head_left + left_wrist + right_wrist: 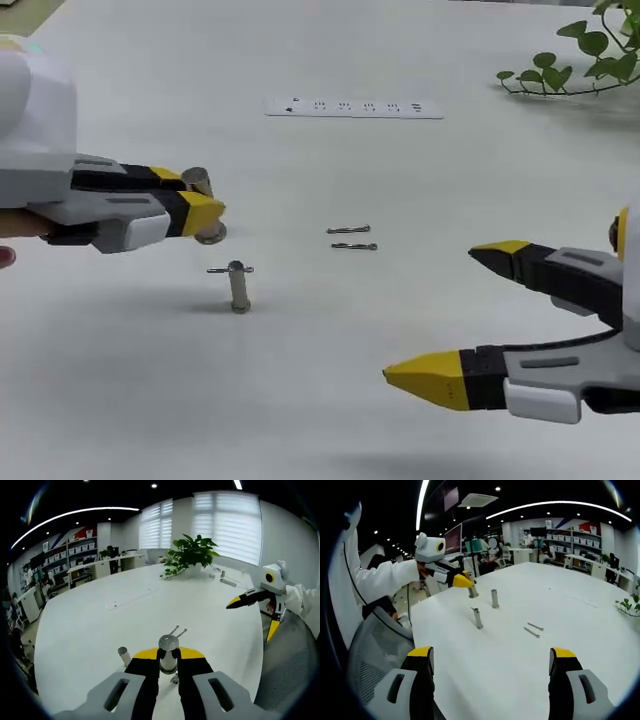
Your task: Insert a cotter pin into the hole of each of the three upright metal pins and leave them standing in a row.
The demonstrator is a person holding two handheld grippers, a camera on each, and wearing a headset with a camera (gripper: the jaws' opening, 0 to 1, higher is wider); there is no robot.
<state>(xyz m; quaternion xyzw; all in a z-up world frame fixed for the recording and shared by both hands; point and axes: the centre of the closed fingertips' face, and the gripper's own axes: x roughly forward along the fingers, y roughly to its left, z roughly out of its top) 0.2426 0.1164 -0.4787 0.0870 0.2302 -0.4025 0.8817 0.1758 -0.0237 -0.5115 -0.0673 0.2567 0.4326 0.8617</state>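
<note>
Nearest, at the lower right of the head view, the right gripper (428,312) gapes wide, holding nothing. Three metal pins stand upright, long axes vertical: the near pin (239,290), left of centre, has one cotter pin (230,270) level through its top, the second pin (494,598) stands beyond, and the third pin (209,232) is clamped in the left gripper (203,195) at mid-left. Two loose cotter pins (348,230) lie flat at centre, parallel, pointing left-right.
</note>
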